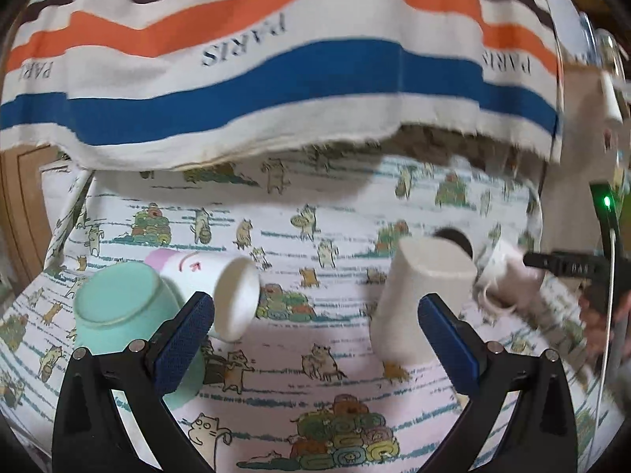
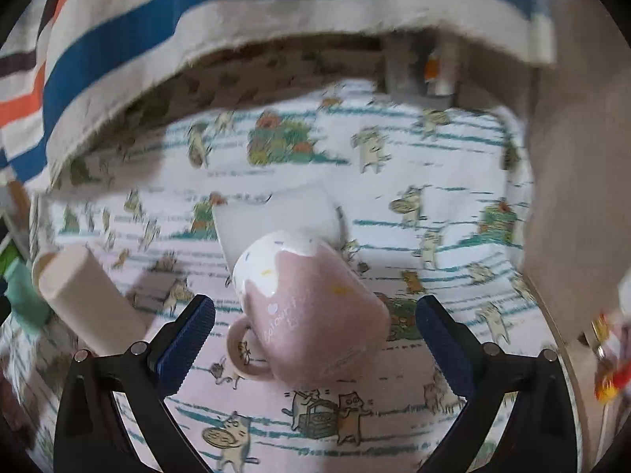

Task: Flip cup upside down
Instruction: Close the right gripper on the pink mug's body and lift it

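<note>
In the right wrist view a pink mug [image 2: 311,315] with a white top band and a handle on its left lies tilted on the cat-print tablecloth [image 2: 394,414], between the open fingers of my right gripper [image 2: 315,339], not touched. A white square coaster [image 2: 276,216] lies behind it. In the left wrist view my left gripper [image 1: 315,339] is open and empty. A cream cup [image 1: 422,299] stands tilted just left of its right finger. The pink mug [image 1: 508,280] shows blurred at the right, by the other gripper's black arm [image 1: 572,266].
A mint green cup [image 1: 126,307] stands upside down at the left, with a white cup [image 1: 221,287] with a pink end lying on its side beside it. A striped cloth [image 1: 276,79] hangs over the table's back. The cream cup [image 2: 86,295] also shows left in the right wrist view.
</note>
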Demonstrator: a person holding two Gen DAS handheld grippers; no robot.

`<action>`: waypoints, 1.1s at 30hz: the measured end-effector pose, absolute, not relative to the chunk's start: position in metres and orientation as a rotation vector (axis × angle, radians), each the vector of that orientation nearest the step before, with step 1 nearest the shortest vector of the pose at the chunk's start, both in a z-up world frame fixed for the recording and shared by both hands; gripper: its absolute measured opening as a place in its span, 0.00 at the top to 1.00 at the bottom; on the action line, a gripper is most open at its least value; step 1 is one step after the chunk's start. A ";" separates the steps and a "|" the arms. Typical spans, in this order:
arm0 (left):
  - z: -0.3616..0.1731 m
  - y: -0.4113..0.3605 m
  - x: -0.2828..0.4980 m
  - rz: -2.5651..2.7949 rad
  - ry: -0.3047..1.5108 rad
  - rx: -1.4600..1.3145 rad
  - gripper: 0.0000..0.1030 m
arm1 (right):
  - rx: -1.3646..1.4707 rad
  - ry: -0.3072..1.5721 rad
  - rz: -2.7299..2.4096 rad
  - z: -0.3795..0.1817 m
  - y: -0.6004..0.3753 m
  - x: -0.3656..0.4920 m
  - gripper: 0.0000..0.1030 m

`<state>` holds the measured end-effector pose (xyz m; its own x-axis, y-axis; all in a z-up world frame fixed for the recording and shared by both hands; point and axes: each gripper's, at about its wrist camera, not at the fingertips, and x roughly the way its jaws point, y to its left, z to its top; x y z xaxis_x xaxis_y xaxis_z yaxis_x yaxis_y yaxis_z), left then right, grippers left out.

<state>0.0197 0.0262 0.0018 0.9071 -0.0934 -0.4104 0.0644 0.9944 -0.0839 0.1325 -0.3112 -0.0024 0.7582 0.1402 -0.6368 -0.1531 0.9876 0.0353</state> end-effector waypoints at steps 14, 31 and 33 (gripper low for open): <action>-0.009 0.018 0.028 -0.083 0.492 -0.022 0.00 | -0.159 0.872 0.284 -0.036 -0.297 0.192 0.01; -0.010 0.020 0.030 -0.084 0.516 -0.042 0.00 | -0.188 0.861 0.249 -0.036 -0.297 0.170 0.17; -0.009 0.020 0.029 -0.085 0.513 -0.042 0.00 | -0.174 0.837 0.245 -0.030 -0.295 0.163 0.17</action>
<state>0.0295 0.0199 -0.0095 0.8678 -0.0918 -0.4884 0.0708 0.9956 -0.0612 0.1631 -0.2954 -0.0295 0.6438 0.1459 -0.7512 -0.2819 0.9578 -0.0555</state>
